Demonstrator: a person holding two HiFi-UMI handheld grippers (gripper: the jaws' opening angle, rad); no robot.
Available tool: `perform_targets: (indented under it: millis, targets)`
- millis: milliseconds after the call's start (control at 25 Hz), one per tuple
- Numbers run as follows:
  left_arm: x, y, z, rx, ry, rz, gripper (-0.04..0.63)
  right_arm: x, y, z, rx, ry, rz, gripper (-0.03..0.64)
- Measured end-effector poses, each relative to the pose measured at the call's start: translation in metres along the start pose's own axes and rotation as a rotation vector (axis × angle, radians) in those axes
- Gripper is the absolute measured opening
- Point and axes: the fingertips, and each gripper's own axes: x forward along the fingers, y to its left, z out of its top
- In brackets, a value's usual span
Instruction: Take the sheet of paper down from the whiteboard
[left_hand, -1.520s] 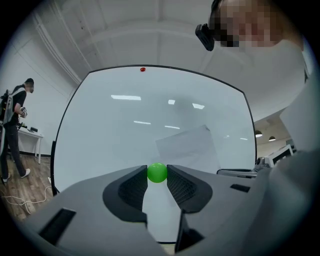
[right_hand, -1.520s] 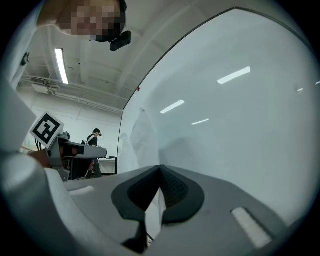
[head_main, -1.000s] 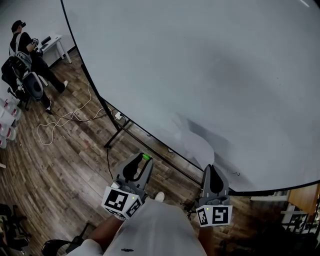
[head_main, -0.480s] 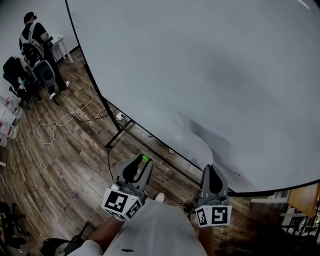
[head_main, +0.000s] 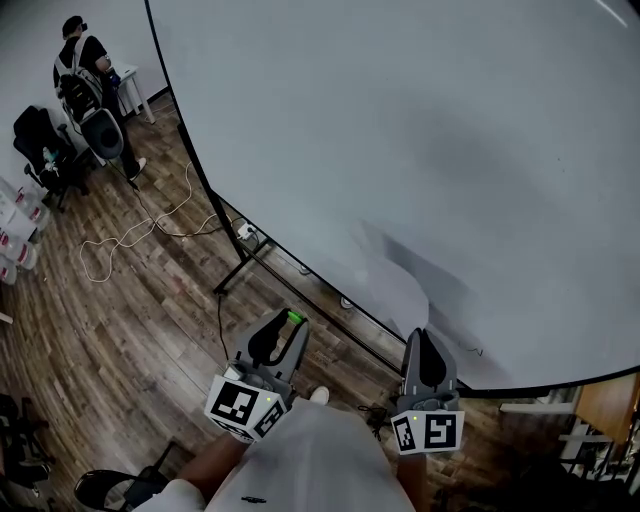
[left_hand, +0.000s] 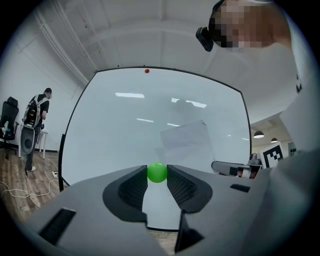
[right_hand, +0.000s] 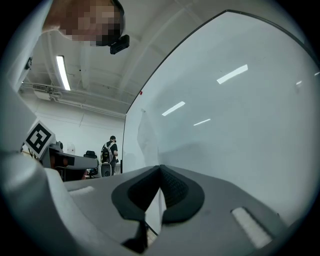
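A white sheet of paper (head_main: 392, 285) hangs low on the big whiteboard (head_main: 420, 130), bulging off its surface. In the left gripper view the sheet (left_hand: 186, 142) sits tilted just beyond the jaws. My left gripper (head_main: 292, 320) points level at the board, shut on a small green ball magnet (left_hand: 157, 172) at its fingertips. My right gripper (head_main: 425, 338) is at the sheet's lower right corner. In the right gripper view its jaws meet at the tips (right_hand: 160, 167), and the sheet's edge (right_hand: 148, 135) runs down into them.
A red magnet (left_hand: 146, 71) sits on the board's top edge. The board's stand legs (head_main: 235, 270) and a loose cable (head_main: 120, 235) lie on the wooden floor. A person (head_main: 85, 65) stands by office chairs (head_main: 40, 140) at the far left.
Both grippers have stayed where they were. The person at the far left has walked a little farther back, and the head view has shifted slightly.
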Motion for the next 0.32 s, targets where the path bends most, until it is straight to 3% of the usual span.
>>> perform_targets:
  millis: [320]
  targets:
    - [0.0079, -0.0062, -0.0009, 0.008, 0.005, 0.006, 0.123, 0.0015, -0.0091, -0.0009, 0.007, -0.004, 0.0, 0.011]
